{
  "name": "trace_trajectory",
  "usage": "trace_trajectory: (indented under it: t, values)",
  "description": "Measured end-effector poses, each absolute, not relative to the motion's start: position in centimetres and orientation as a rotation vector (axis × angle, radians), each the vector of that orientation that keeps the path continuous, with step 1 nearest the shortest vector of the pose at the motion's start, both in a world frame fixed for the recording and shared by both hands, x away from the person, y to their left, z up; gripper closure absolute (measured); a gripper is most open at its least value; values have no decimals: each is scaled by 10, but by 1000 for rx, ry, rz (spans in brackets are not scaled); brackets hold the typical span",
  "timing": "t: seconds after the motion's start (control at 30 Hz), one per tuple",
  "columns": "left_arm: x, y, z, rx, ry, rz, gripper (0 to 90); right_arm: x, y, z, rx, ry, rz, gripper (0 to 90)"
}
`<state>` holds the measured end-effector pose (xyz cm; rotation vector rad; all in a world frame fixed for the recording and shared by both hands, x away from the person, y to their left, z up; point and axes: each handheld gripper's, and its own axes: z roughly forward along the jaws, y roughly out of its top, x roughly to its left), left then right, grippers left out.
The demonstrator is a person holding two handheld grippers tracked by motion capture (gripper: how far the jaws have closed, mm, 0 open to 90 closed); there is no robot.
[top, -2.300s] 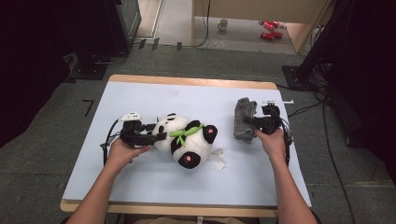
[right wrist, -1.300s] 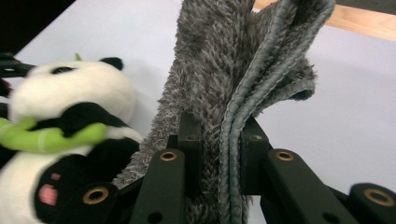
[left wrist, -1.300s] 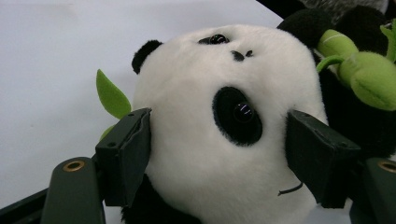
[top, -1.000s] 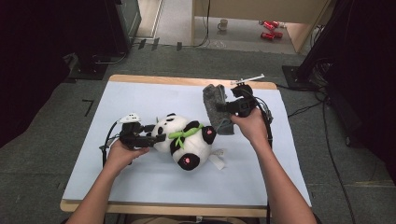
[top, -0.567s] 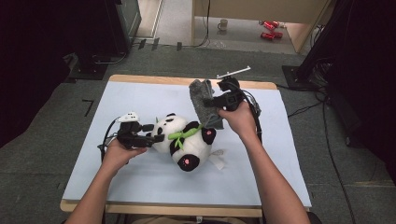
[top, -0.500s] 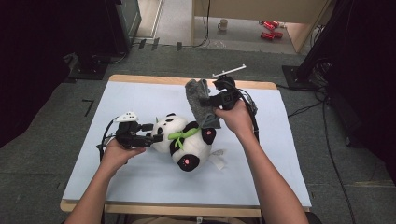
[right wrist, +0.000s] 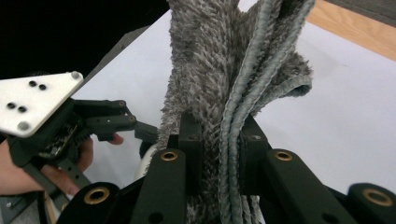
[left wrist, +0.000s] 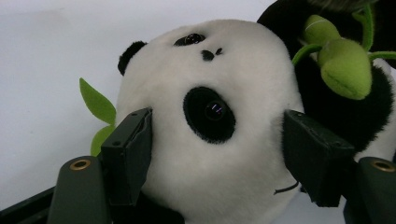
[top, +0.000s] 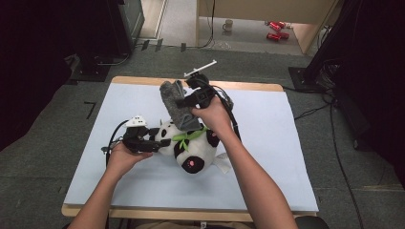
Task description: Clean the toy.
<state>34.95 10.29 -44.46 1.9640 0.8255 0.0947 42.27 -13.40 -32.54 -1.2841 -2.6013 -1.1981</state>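
Grey and shaggy, a folded cloth [top: 176,106] hangs bunched with a ribbed hem, clamped between the jaws of the right gripper [top: 187,101] above the middle of the tabletop [top: 286,143], nearer its far edge. Below it lies a black-and-white plush panda [top: 188,145] with green leaf trim, on its side. The left gripper [top: 157,144] has just been closing its jaws, which press on either side of the panda's white head. Both forearms reach in from the near edge.
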Motion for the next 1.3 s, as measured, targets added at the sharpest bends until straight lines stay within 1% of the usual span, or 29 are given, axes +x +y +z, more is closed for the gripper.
trace_trajectory:
  t: [0.07, 0.13, 0.2, 0.23, 0.27, 0.43, 0.57, 0.67, 0.77, 0.9, 1.1, 1.3]
  values:
    - [350, 103, -445, 1962, 826, 94, 288, 425, -129, -328, -1283, -2600, -1180, 771]
    - [351, 104, -445, 1960, 836, 86, 307, 429, -120, -334, -1279, -2582, -1164, 770]
    - [352, 105, -443, 1971, 842, 74, 345, 434, -105, -349, -1278, -2587, -1096, 770]
    - [352, 105, -443, 1971, 842, 74, 354, 434, -105, -349, -1278, -2587, -1096, 770]
    - [352, 105, -443, 1978, 843, 73, 360, 435, -98, -359, -1280, -2594, -1048, 770]
    - [352, 105, -445, 1990, 864, 71, 382, 435, -89, -376, -1271, -2694, -904, 771]
    - [352, 102, -447, 1963, 890, 71, 391, 436, -101, -382, -1311, -2689, -907, 772]
    - [352, 101, -448, 1951, 904, 61, 396, 436, -120, -385, -1383, -2690, -846, 784]
    - [353, 101, -448, 1948, 909, 57, 398, 436, -130, -385, -1386, -2675, -825, 791]
    - [353, 102, -450, 1928, 897, 49, 393, 438, -145, -388, -1311, -2705, -792, 793]
    - [353, 103, -452, 1903, 889, 50, 390, 438, -158, -395, -1329, -2663, -832, 792]
    - [352, 101, -450, 1896, 888, 55, 390, 435, -165, -401, -1366, -2716, -761, 793]
